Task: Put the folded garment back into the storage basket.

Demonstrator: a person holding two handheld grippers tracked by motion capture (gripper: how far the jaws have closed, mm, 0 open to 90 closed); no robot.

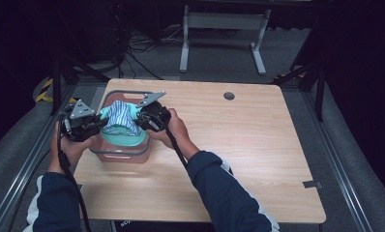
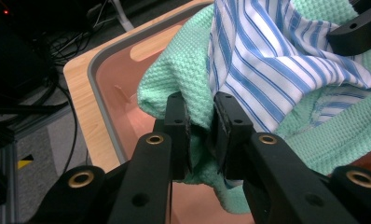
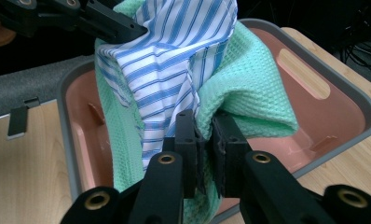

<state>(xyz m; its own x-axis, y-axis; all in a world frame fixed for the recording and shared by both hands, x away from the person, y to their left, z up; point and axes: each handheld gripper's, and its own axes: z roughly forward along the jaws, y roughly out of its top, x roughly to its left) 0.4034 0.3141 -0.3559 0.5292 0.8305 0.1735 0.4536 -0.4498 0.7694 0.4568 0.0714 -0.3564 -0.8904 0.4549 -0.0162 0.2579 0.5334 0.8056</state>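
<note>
Wooden table (image 1: 239, 145) | green waffle cloth (image 2: 174, 79) (striped cloth (image 2: 267, 56) atop) | both tongs clamped

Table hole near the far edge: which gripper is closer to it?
Right. The right gripper holds the cloth over the pink bin, on the side facing the hole. The left gripper grips the cloth at the bin's opposite side, farther from it.

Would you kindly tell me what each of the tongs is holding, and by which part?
Both grip the green waffle cloth by bunched folds at opposite sides, left tongs, right tongs; the striped cloth drapes over it above the pink bin.
</note>
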